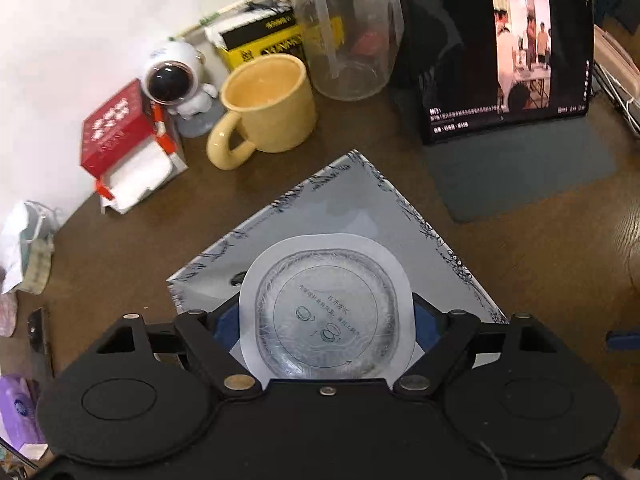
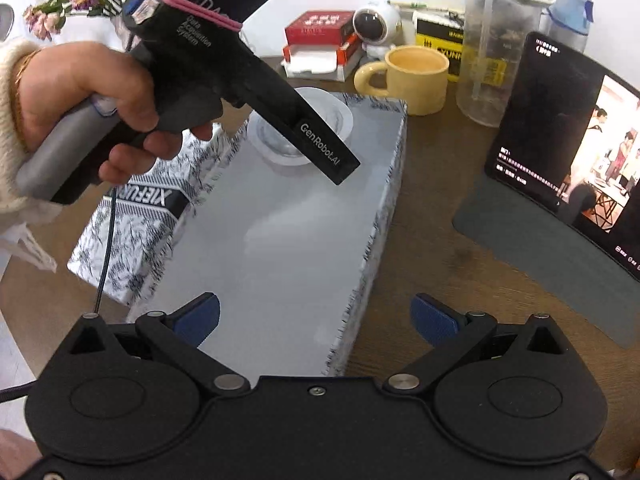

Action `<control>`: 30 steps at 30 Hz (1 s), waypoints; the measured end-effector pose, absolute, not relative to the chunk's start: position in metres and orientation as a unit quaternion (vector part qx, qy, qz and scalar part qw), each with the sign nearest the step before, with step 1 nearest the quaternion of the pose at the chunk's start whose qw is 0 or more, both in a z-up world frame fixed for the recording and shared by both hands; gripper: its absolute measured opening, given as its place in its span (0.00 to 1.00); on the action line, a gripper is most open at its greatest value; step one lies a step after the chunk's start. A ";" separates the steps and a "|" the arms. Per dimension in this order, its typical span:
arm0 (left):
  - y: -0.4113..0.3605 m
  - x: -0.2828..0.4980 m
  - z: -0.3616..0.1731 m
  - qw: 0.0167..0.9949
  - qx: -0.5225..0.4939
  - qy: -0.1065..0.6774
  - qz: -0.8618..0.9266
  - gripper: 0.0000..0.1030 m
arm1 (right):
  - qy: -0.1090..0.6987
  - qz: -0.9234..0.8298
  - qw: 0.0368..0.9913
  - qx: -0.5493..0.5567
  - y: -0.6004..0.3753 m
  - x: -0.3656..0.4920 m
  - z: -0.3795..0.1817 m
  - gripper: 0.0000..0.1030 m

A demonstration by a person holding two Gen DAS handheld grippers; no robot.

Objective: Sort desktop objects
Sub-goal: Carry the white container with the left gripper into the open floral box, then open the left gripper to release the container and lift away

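Cup (image 1: 326,308) — a sealed, clear plastic one with a white printed film lid — sits between the blue fingertips (image 1: 226,326) of the left gripper (image 1: 326,326), whose jaws are clamped on its sides, over the near end of a grey box (image 1: 344,200) with a black-and-white patterned edge. From the right wrist view the same cup (image 2: 276,140) shows under the left gripper's black body at the box's far end, with a hand (image 2: 80,92) in a cream sleeve on the handle. The right gripper (image 2: 316,318) hangs over the box's near corner, jaws wide apart and holding nothing. Behind the box stand a yellow mug (image 1: 266,106), a small astronaut figure (image 1: 174,80), a red tissue box (image 1: 120,128) and a clear jug (image 1: 344,28) — with a propped tablet (image 1: 496,52) to the right on the brown desk (image 1: 132,232).
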State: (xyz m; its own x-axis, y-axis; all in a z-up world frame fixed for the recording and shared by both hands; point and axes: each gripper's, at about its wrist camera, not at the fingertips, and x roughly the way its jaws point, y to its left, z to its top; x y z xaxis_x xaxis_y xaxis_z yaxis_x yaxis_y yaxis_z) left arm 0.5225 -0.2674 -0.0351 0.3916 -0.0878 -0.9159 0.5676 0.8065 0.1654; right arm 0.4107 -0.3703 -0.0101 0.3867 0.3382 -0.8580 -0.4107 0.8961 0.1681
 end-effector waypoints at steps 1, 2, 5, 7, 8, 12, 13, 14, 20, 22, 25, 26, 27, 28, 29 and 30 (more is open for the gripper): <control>-0.269 0.524 -0.039 0.798 0.239 0.513 -0.207 0.78 | 0.507 0.227 0.831 -0.042 -0.371 0.412 -0.011 1.00; -0.271 0.526 -0.042 0.796 0.245 0.513 -0.208 0.78 | 0.508 0.229 0.829 -0.048 -0.371 0.412 -0.011 1.00; -0.275 0.531 -0.054 0.792 0.255 0.515 -0.207 0.78 | 0.507 0.238 0.827 -0.055 -0.370 0.416 -0.011 1.00; -0.276 0.535 -0.062 0.791 0.251 0.519 -0.204 0.78 | 0.505 0.242 0.827 -0.053 -0.369 0.417 -0.011 1.00; -0.276 0.538 -0.066 0.792 0.248 0.521 -0.202 0.78 | 0.505 0.246 0.826 -0.050 -0.368 0.417 -0.010 1.00; -0.277 0.545 -0.083 0.789 0.248 0.529 -0.189 0.78 | 0.506 0.256 0.823 -0.045 -0.366 0.419 -0.012 1.00; -0.277 0.546 -0.086 0.788 0.249 0.531 -0.187 0.78 | 0.506 0.257 0.822 -0.045 -0.366 0.419 -0.013 1.00; -0.277 0.548 -0.089 0.787 0.249 0.533 -0.185 0.78 | 0.508 0.259 0.821 -0.043 -0.366 0.420 -0.014 1.00; -0.275 0.555 -0.102 0.785 0.242 0.541 -0.181 0.78 | 0.508 0.260 0.820 -0.038 -0.365 0.424 -0.017 1.00; -0.275 0.557 -0.106 0.785 0.242 0.542 -0.178 0.78 | 0.509 0.260 0.820 -0.036 -0.366 0.424 -0.018 1.00; -0.275 0.559 -0.110 0.784 0.245 0.544 -0.174 0.78 | 0.511 0.261 0.818 -0.035 -0.366 0.424 -0.020 1.00; -0.275 0.560 -0.112 0.783 0.245 0.544 -0.174 0.78 | 0.512 0.260 0.818 -0.036 -0.366 0.424 -0.021 1.00; -0.275 0.560 -0.113 0.783 0.245 0.545 -0.173 0.78 | 0.513 0.260 0.818 -0.036 -0.367 0.425 -0.021 1.00; -0.275 0.561 -0.114 0.783 0.245 0.545 -0.172 0.78 | 0.513 0.259 0.817 -0.035 -0.367 0.425 -0.022 1.00; -0.275 0.561 -0.115 0.782 0.246 0.546 -0.172 0.78 | 0.514 0.258 0.817 -0.034 -0.368 0.425 -0.022 1.00; -0.275 0.562 -0.116 0.782 0.247 0.546 -0.172 0.78 | 0.515 0.257 0.817 -0.033 -0.369 0.426 -0.023 1.00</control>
